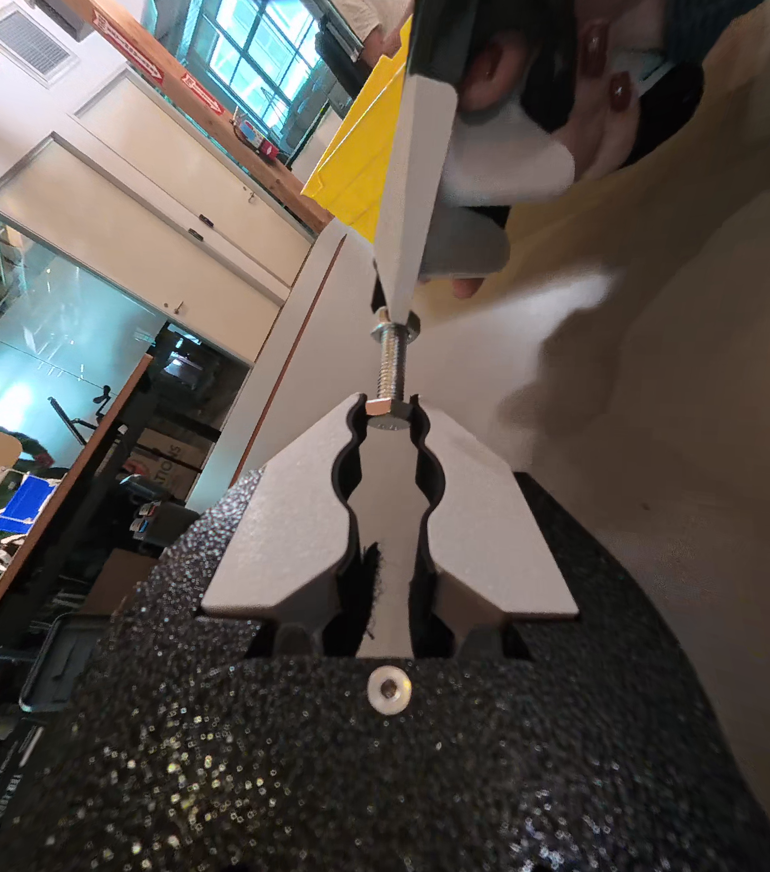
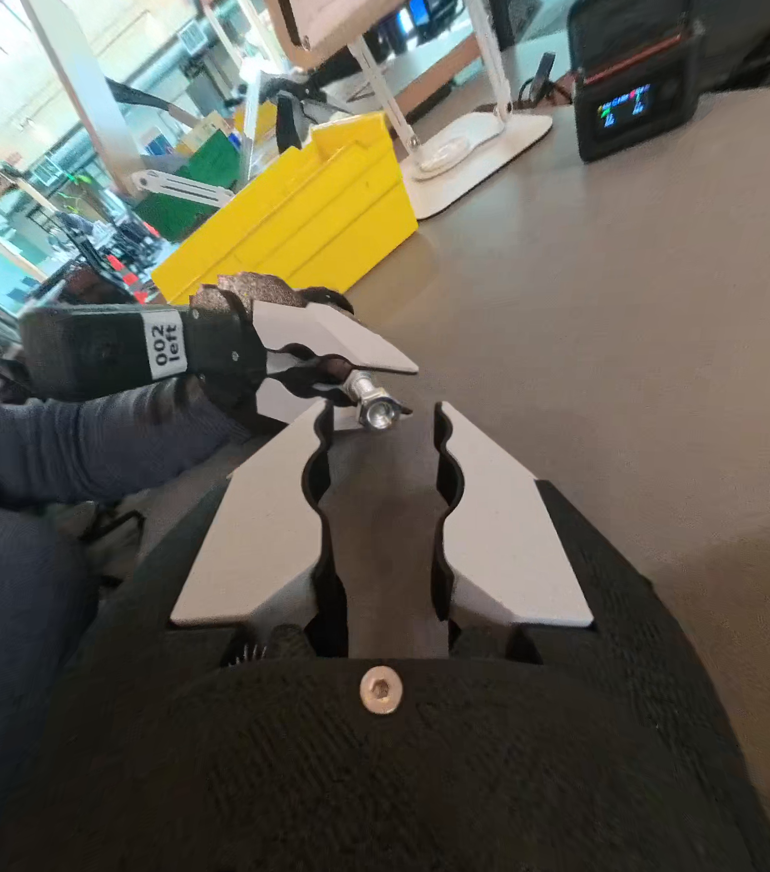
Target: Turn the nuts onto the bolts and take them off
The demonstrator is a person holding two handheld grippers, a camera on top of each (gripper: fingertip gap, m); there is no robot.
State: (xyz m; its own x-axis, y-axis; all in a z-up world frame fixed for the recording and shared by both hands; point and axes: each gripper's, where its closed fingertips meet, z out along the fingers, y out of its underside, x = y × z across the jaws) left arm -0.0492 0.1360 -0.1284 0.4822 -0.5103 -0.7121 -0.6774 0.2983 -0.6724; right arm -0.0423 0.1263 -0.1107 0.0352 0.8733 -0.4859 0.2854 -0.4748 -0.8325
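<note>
Above tabletop (image 2: pixel 609 330), left tool (image 1: pixel 390 408) clamping bolt (image 1: pixel 391 365)

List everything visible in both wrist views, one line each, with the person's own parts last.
bolt: one, silver, head clamped at the left gripper's fingertips, shank pointing at the right gripper
nut: one, silver, threaded on near the bolt's free end
yellow bin: one, yellow, on the table behind the left gripper
table: one, grey-brown, under everything
lamp base: one, white, on the table beyond the bin
black device: one, black with a lit screen, far right on the table
left gripper: one, white fingers, black body, shut on the bolt head
right gripper: one, white fingers, open, fingertips either side of the nut
sleeve: one, dark blue, behind the left gripper
</note>
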